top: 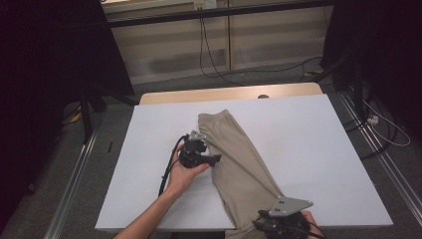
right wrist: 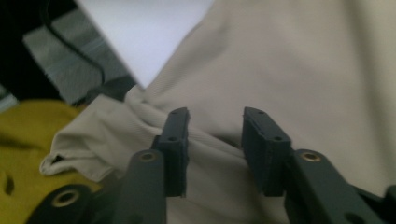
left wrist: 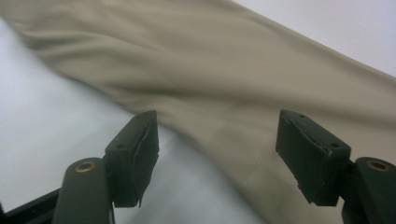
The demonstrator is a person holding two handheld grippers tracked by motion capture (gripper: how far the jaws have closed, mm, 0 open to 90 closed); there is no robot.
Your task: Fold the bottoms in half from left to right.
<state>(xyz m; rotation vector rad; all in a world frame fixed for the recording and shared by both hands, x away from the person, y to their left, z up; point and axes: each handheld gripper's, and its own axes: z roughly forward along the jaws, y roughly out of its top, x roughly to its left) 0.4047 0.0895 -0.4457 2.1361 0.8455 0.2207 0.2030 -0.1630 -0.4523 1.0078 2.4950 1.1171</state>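
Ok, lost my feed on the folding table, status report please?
Left tool open beside the beige garment. Right tool open, a fold of cloth between its pads, unpinched. Garment hangs over the near edge of the white table. Nothing obstructing.

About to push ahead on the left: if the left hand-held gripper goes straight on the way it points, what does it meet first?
Most likely the beige garment: it lies straight ahead of the open left hand-held gripper, draped across the white table. Nothing shows between them, though depth is hard to judge.

White table point(top: 318, 149) lies bare either side of the beige trousers point(top: 239, 159) — only that cloth obstructs.
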